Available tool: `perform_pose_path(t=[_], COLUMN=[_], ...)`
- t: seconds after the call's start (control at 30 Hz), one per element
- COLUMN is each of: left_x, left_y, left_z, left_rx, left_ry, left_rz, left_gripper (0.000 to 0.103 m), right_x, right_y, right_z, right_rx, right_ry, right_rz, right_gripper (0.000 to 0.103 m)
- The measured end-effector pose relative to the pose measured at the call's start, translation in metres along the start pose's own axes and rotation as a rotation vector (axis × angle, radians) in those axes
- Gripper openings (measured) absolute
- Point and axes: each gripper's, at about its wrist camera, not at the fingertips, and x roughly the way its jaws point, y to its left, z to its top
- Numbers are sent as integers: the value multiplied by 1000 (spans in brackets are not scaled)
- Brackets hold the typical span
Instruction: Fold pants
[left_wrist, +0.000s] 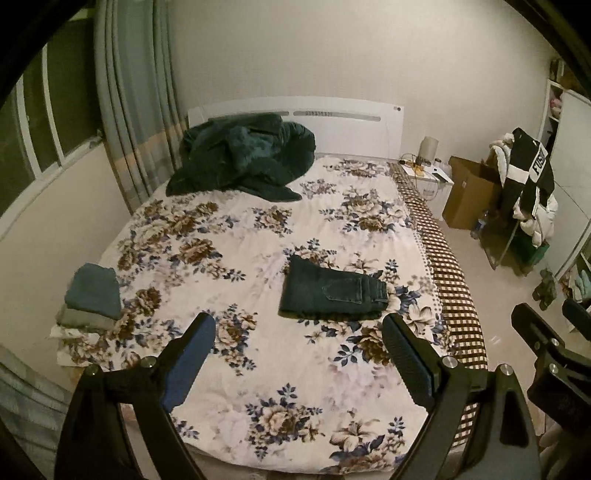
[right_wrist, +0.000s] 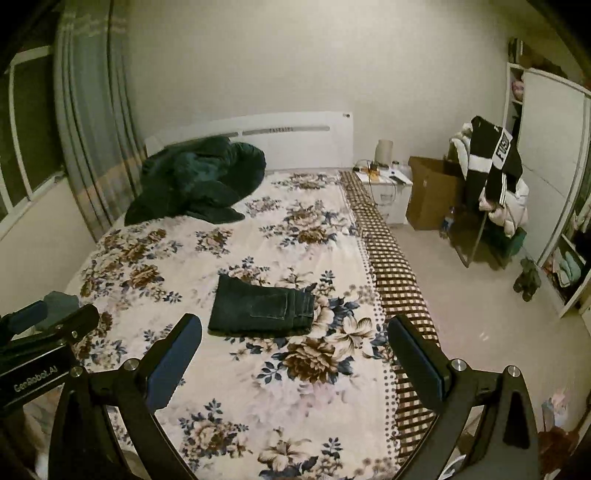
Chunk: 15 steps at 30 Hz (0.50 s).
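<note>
A pair of dark jeans (left_wrist: 332, 293) lies folded into a compact rectangle on the floral bed sheet (left_wrist: 258, 369), right of the bed's middle. It also shows in the right wrist view (right_wrist: 262, 308). My left gripper (left_wrist: 299, 332) is open and empty, held above the near part of the bed, short of the jeans. My right gripper (right_wrist: 295, 332) is open and empty, also above the bed, near side of the jeans. The right gripper shows at the right edge of the left wrist view (left_wrist: 546, 325).
A stack of folded clothes (left_wrist: 92, 299) sits at the bed's left edge. A dark green heap of bedding (left_wrist: 240, 158) lies near the headboard. A nightstand (left_wrist: 428, 177), cardboard box (left_wrist: 469, 192) and clothes-laden chair (left_wrist: 524, 199) stand right of the bed.
</note>
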Motion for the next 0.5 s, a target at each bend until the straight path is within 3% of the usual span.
perform_pose_path(t=[0.27, 0.33, 0.5], left_x=[-40, -42, -49], left_y=[18, 20, 23], left_z=[-3, -5, -11], left_rx=[-4, -10, -11], left_ry=[-25, -28, -37], left_rz=[-9, -7, 11], left_gripper=[92, 100, 102], right_x=[-79, -88, -102], right_y=[18, 20, 24], right_z=[3, 3, 2], right_rx=[-6, -1, -6], right_ry=[-32, -29, -34], right_rz=[3, 11, 5], right_gripper=[103, 103, 103])
